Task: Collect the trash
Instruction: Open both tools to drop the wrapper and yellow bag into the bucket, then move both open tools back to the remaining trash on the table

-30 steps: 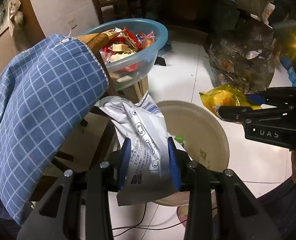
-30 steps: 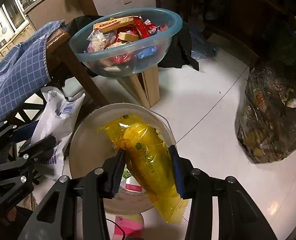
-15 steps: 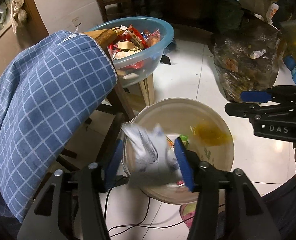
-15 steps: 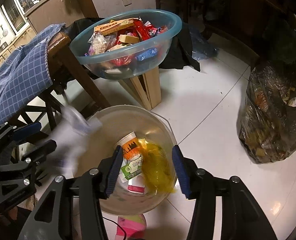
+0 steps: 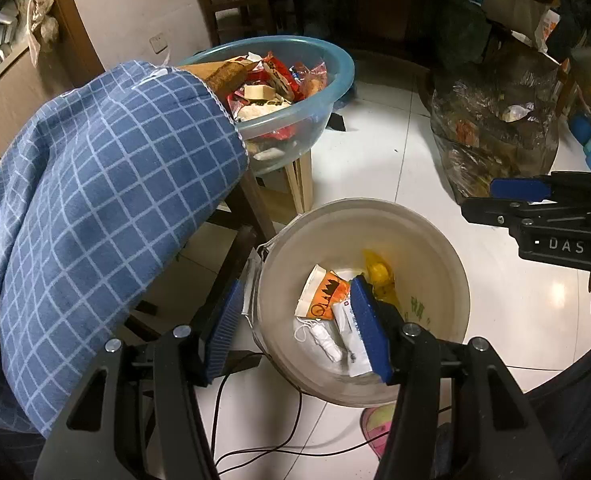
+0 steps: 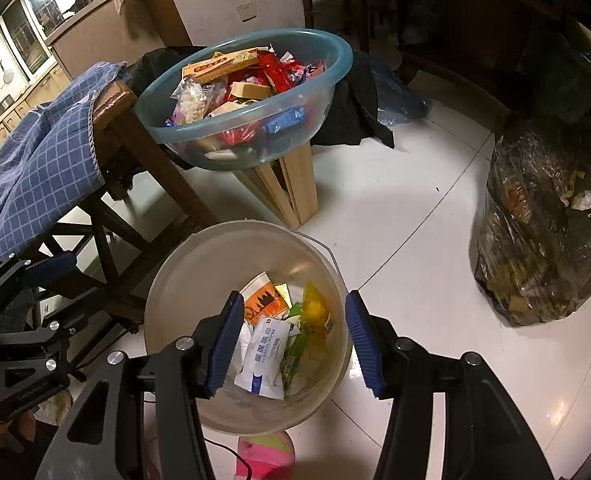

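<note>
Looking along the left gripper point(image 5: 295, 324), we see its jaws parted with nothing between them, having just been opening; the white packet point(image 5: 351, 340) lies in the beige bucket point(image 5: 435, 240) below, partly hidden by one blue pad. From the right gripper point(image 6: 291, 344), likewise just opened and empty, the yellow wrapper point(image 6: 313, 312) rests in that bucket beside a paper cup point(image 6: 261, 298). We judge the drop finished (both pieces landed); next we should reach to the blue basin point(image 6: 337, 68) of wrappers. What sits under the top layer is hard to make out.
</note>
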Demonstrator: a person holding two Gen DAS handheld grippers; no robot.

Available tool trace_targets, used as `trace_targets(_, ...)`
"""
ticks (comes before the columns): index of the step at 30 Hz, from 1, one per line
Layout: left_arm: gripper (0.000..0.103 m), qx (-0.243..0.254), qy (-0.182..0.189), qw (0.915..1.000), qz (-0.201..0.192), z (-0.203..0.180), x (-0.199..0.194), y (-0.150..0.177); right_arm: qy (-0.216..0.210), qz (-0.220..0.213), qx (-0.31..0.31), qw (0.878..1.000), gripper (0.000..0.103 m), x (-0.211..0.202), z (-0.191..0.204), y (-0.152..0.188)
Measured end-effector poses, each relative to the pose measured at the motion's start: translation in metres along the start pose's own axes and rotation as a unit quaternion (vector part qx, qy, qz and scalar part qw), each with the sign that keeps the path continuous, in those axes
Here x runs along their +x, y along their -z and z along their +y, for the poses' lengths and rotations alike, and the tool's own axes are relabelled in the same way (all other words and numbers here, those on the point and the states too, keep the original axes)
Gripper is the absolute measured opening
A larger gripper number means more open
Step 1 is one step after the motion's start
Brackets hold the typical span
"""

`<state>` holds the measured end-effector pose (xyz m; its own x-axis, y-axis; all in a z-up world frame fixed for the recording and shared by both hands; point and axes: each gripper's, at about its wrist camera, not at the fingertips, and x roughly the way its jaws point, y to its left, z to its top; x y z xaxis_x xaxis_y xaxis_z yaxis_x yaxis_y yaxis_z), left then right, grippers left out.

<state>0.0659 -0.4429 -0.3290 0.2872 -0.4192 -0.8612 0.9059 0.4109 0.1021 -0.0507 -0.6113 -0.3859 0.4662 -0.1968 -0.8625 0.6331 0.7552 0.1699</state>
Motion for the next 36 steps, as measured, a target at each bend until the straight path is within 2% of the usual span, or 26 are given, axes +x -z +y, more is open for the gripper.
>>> trace_targets(5,0.054,0.000,-0.003,0.9999,-0.015,0.007,-0.022,-0.004,-0.009,-0.041,-0.013,0.999,0.054,-0.020,0.007,-0.005)
trace_targets(8,0.054,-0.003,-0.008,0.9988,-0.049,0.018,-0.056,-0.008,-0.017,-0.093,-0.035,0.995,0.054,-0.046,0.022,-0.010)
trace_targets(14,0.054,-0.036,-0.033,0.9921,-0.116,0.066,-0.136,-0.005,-0.041,-0.176,-0.077,0.980,0.065,-0.100,0.061,-0.030)
trace_targets(18,0.054,-0.073,-0.053,0.9851,-0.147,0.109,-0.186,0.006,-0.075,-0.211,-0.110,0.968,0.072,-0.132,0.104,-0.048)
trace_targets(23,0.059,-0.125,-0.078,0.9755,-0.163,0.174,-0.232,0.026,-0.124,-0.214,-0.173,0.953,0.080,-0.154,0.180,-0.067)
trace_targets(27,0.065,-0.190,-0.103,0.9621,-0.167,0.253,-0.270,0.061,-0.162,-0.206,-0.218,0.940,0.083,-0.164,0.245,-0.080)
trace_targets(32,0.070,-0.266,-0.144,0.9419,-0.146,0.360,-0.300,0.115,-0.204,-0.190,-0.261,0.924,0.083,-0.170,0.322,-0.094)
trace_targets(36,0.071,-0.342,-0.170,0.9153,-0.128,0.446,-0.320,0.165,-0.233,-0.169,-0.299,0.910,0.084,-0.164,0.389,-0.107)
